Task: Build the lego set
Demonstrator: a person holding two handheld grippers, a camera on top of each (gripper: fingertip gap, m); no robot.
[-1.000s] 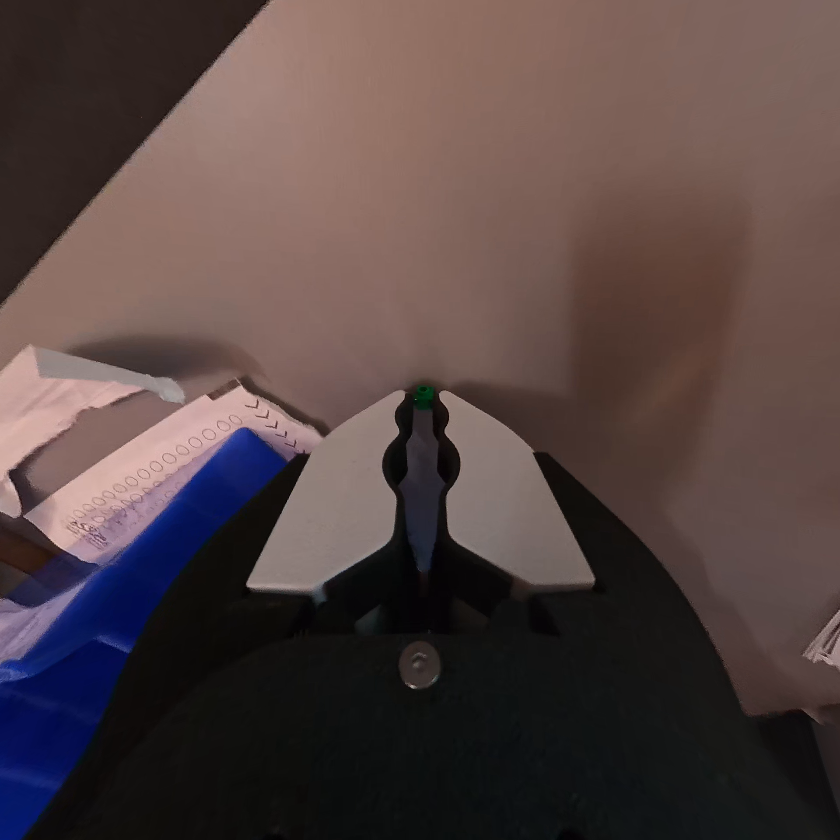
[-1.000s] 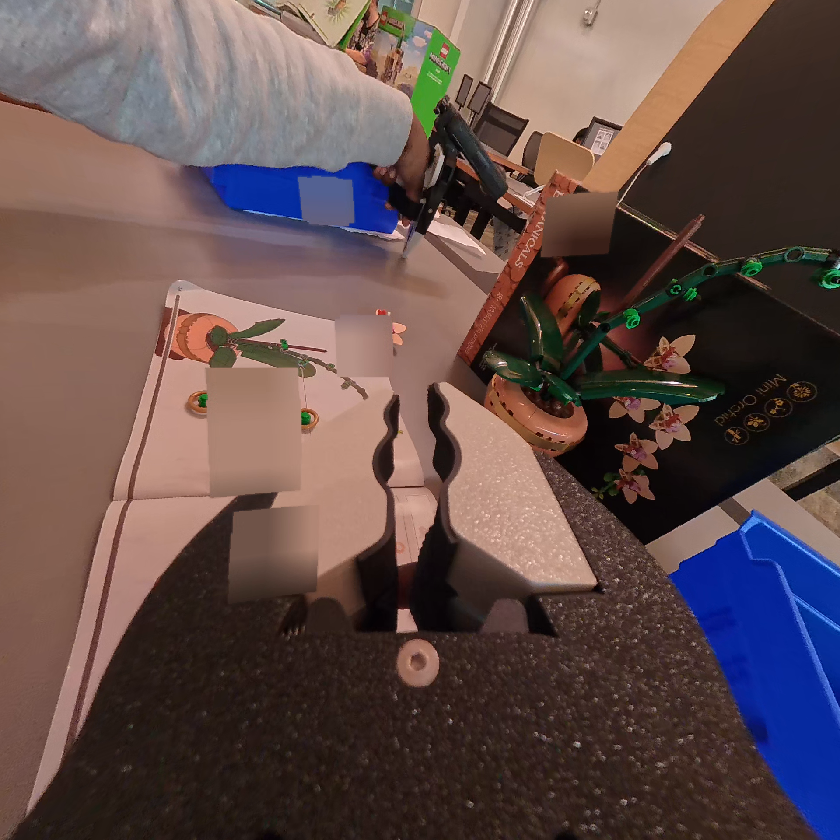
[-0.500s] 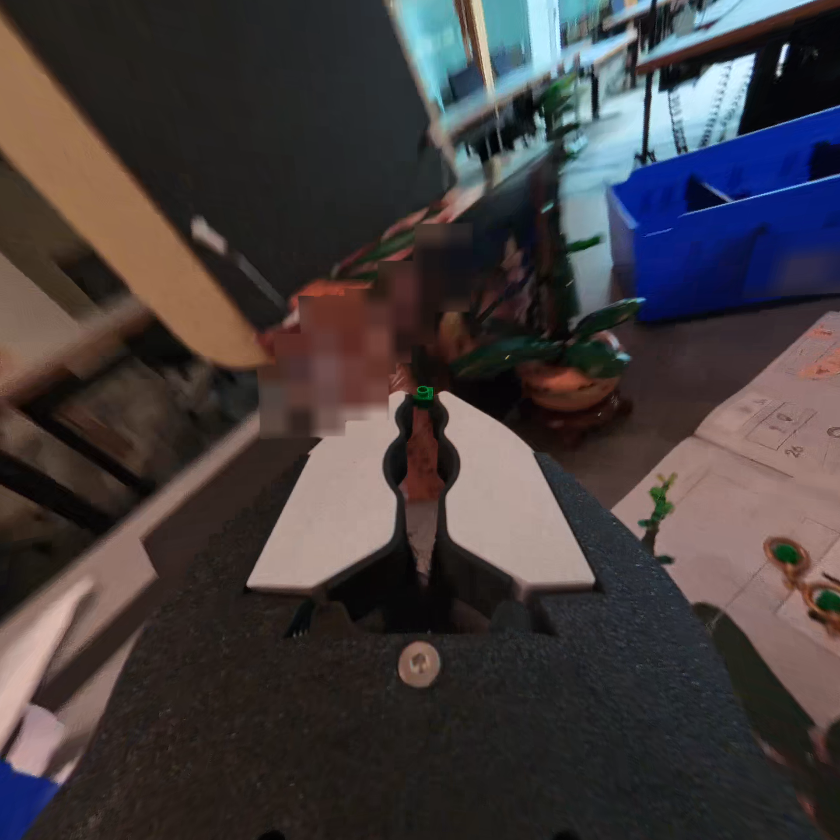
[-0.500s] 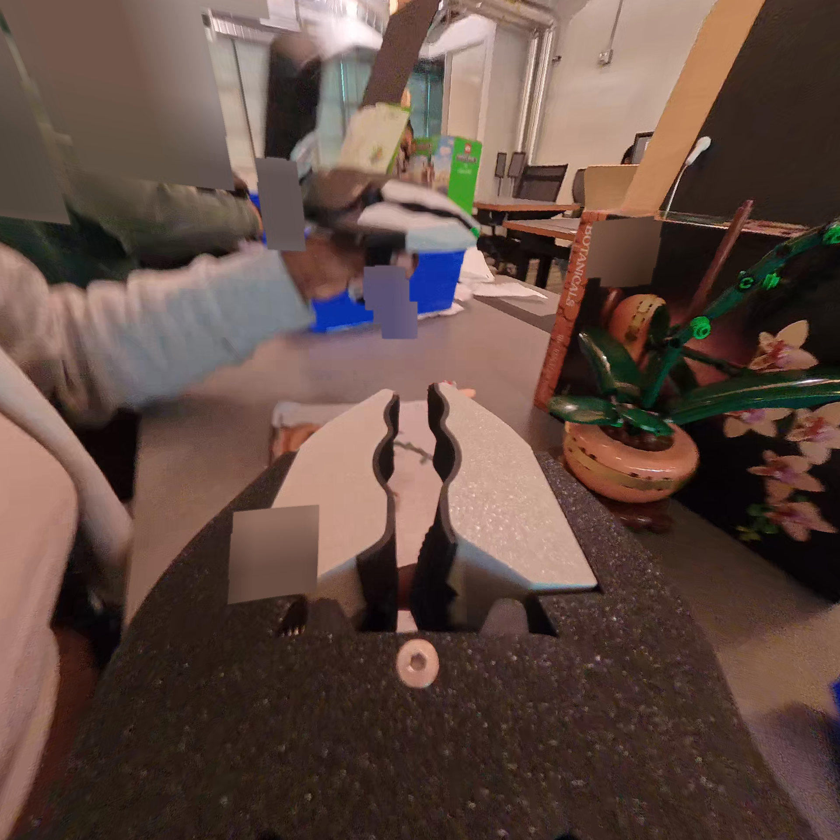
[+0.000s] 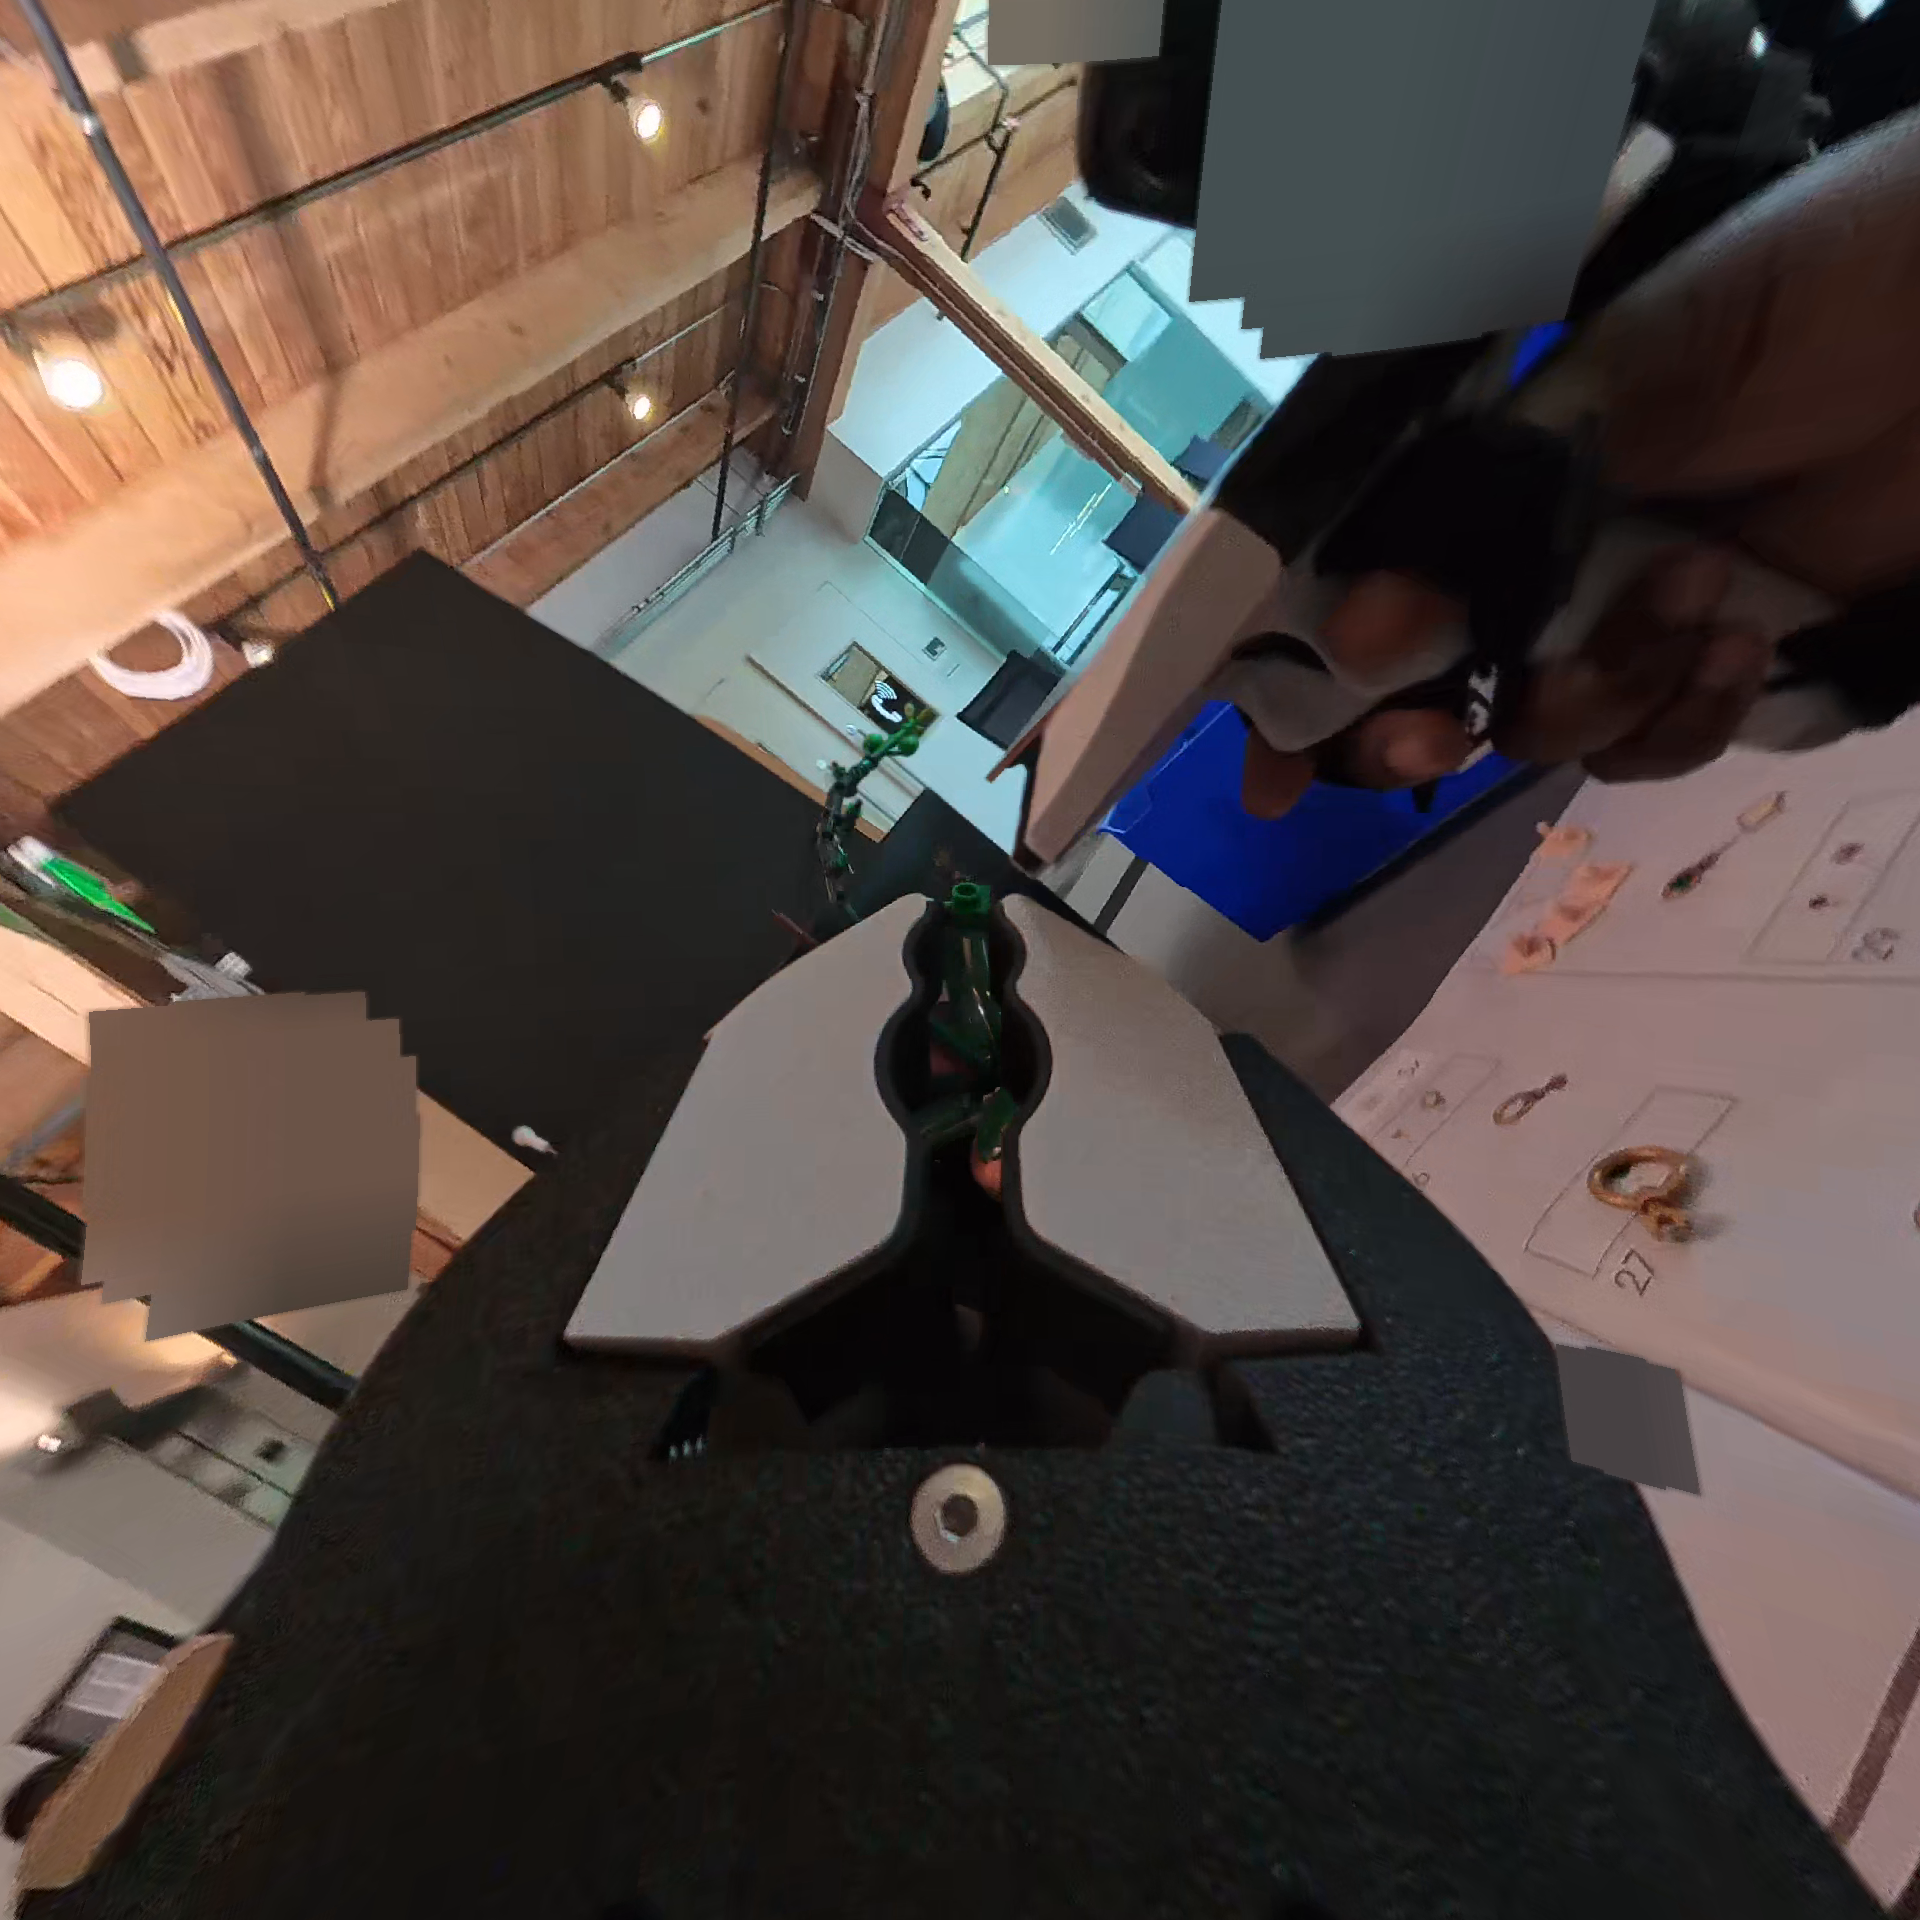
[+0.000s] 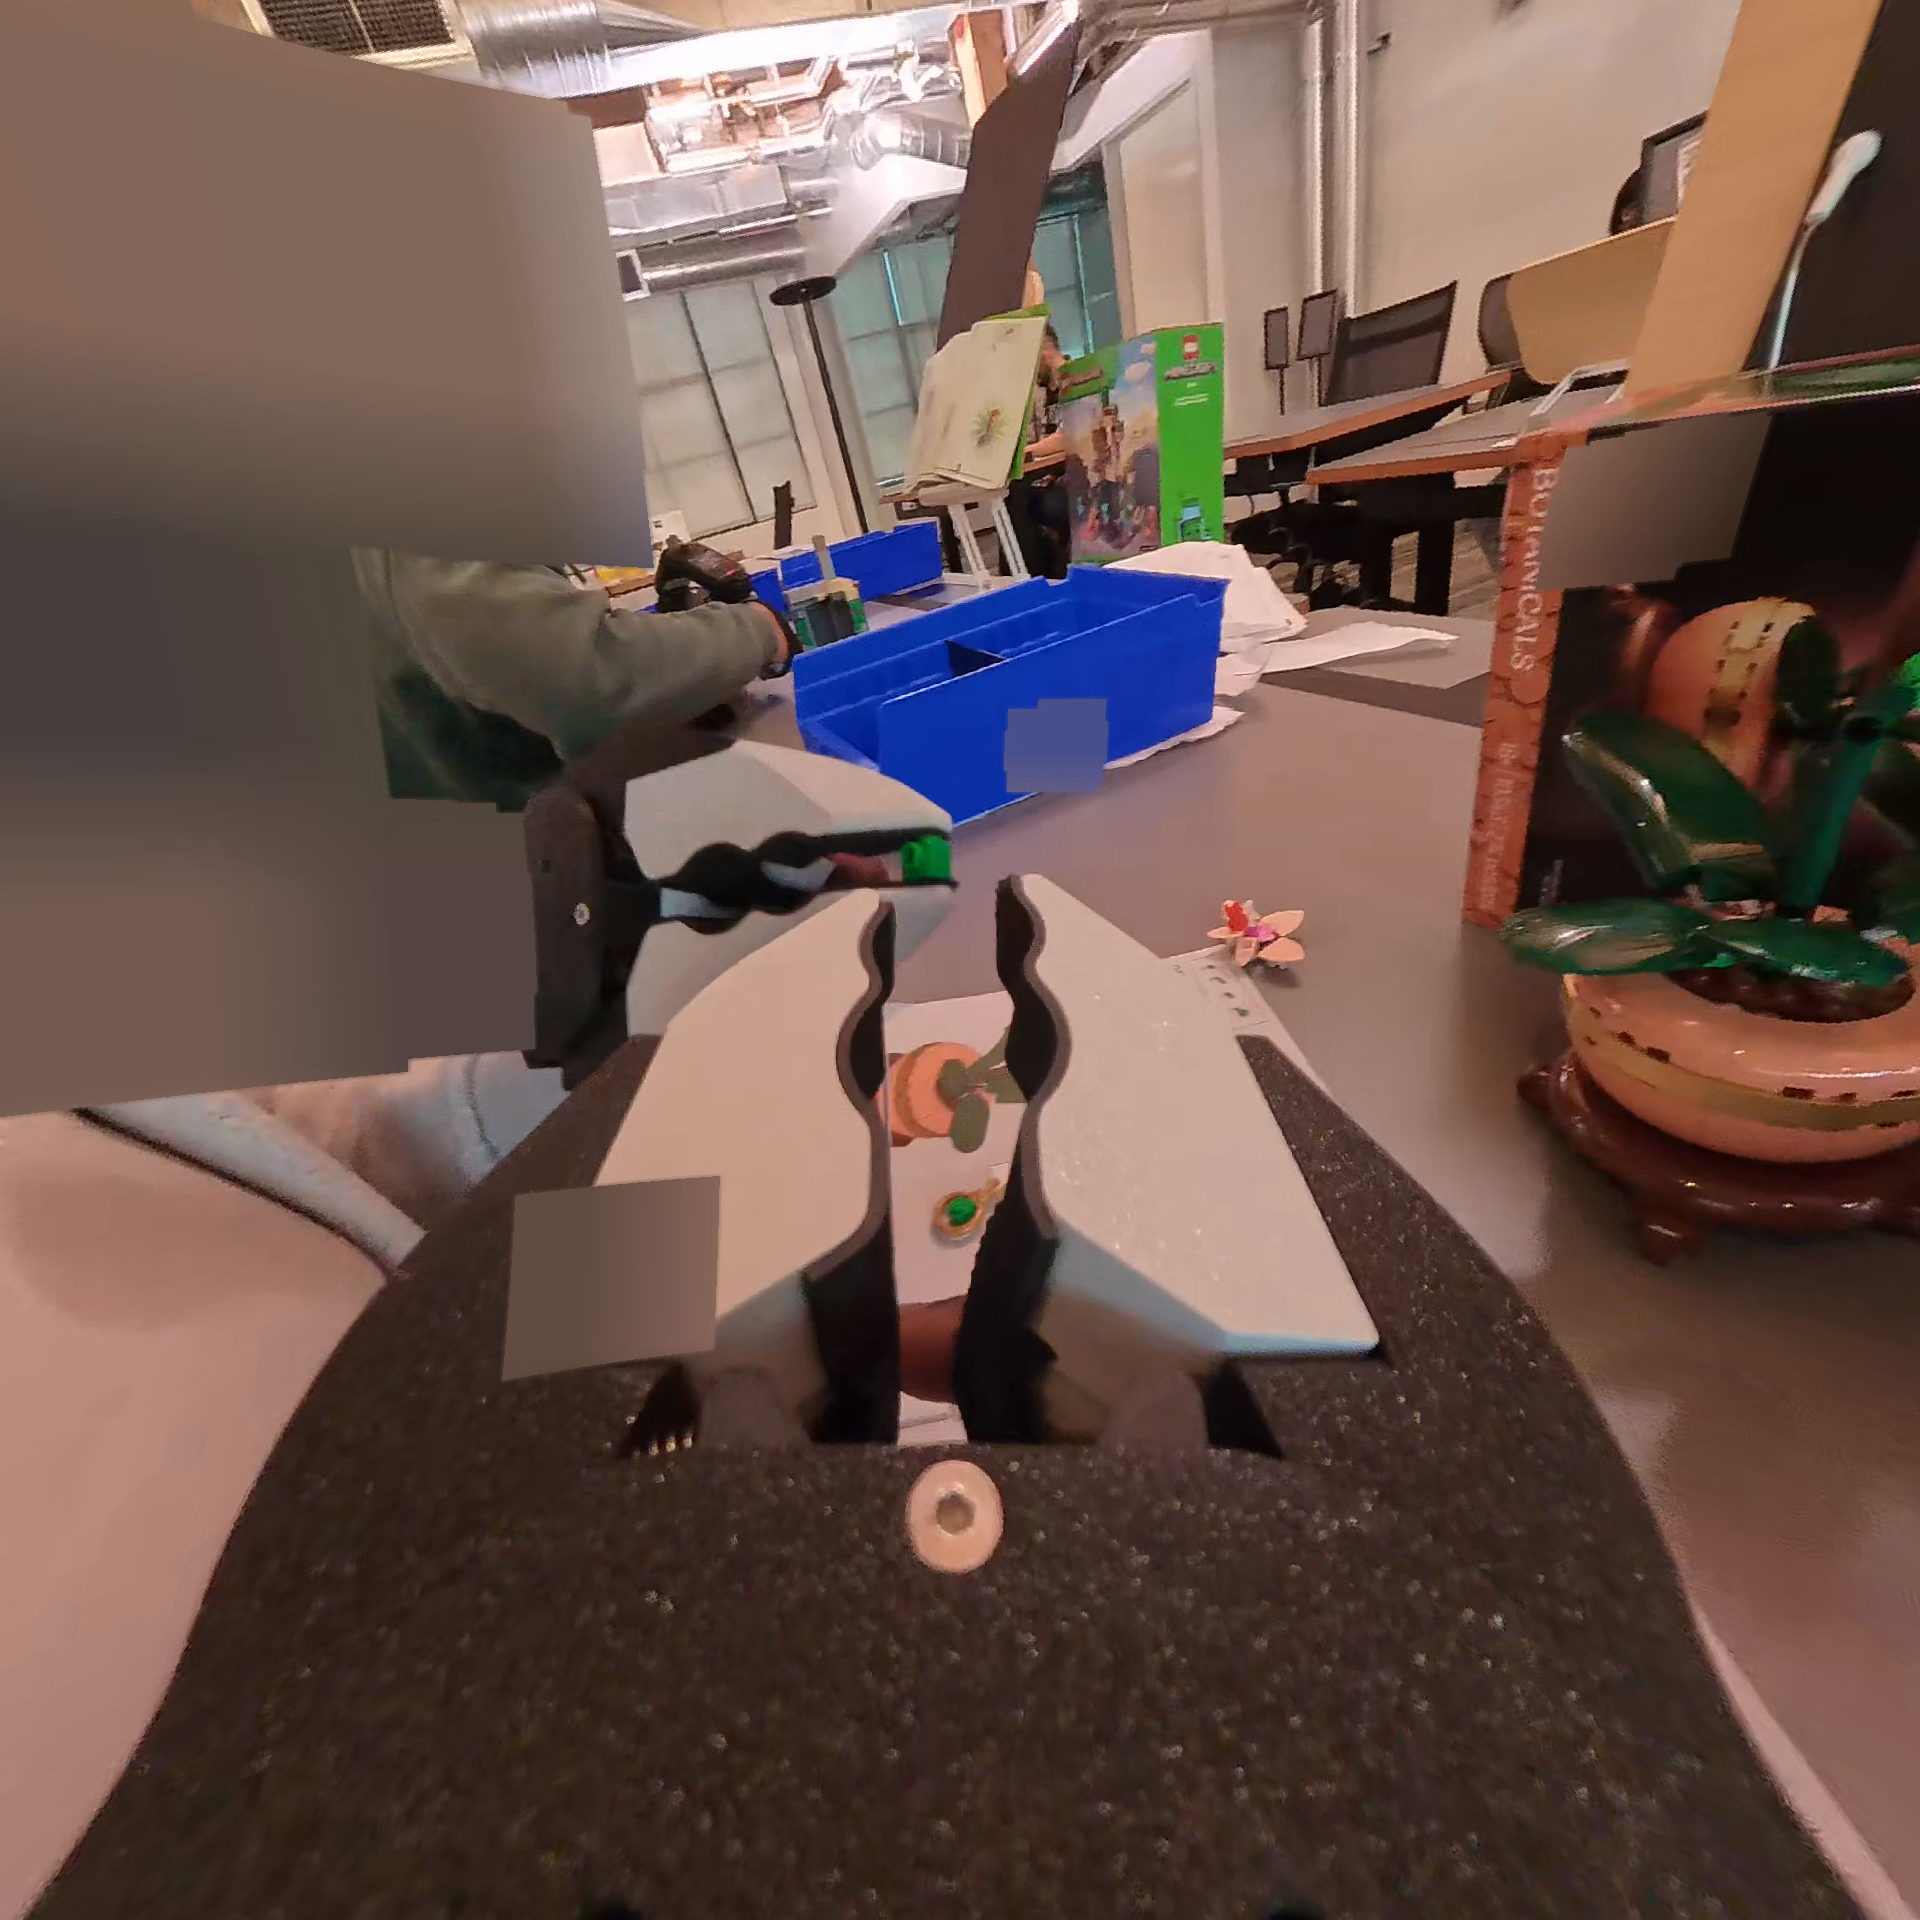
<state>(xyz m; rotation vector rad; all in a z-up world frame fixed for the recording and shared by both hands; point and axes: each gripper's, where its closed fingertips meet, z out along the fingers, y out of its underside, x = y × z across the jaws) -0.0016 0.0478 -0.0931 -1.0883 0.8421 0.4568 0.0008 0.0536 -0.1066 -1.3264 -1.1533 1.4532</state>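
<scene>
My left gripper [image 5: 968, 930] is shut on a small green lego piece [image 5: 968, 900] at its tips and is tilted up toward the ceiling. In the right wrist view the left gripper [image 6: 935, 873] lies sideways, just left of and beyond my right gripper's tips, with the green piece [image 6: 925, 858] at its end. My right gripper [image 6: 940, 920] is open by a narrow gap and empty, above the open instruction booklet [image 6: 1216, 997]. The built orchid in its tan pot [image 6: 1745, 1060] stands to the right. A small pink flower piece [image 6: 1257, 930] lies on the table.
A blue bin [image 6: 1039, 686] stands on the grey table behind the grippers. The dark set box [image 6: 1538, 675] stands upright behind the orchid. Another person's sleeve [image 6: 623, 644] reaches over the far table. The booklet [image 5: 1662, 1039] and a hand [image 5: 1714, 468] show in the left wrist view.
My left gripper lifted off the table by the blue bin and swung over next to my right gripper, still holding the green piece. My right gripper tilted up and stayed open.
</scene>
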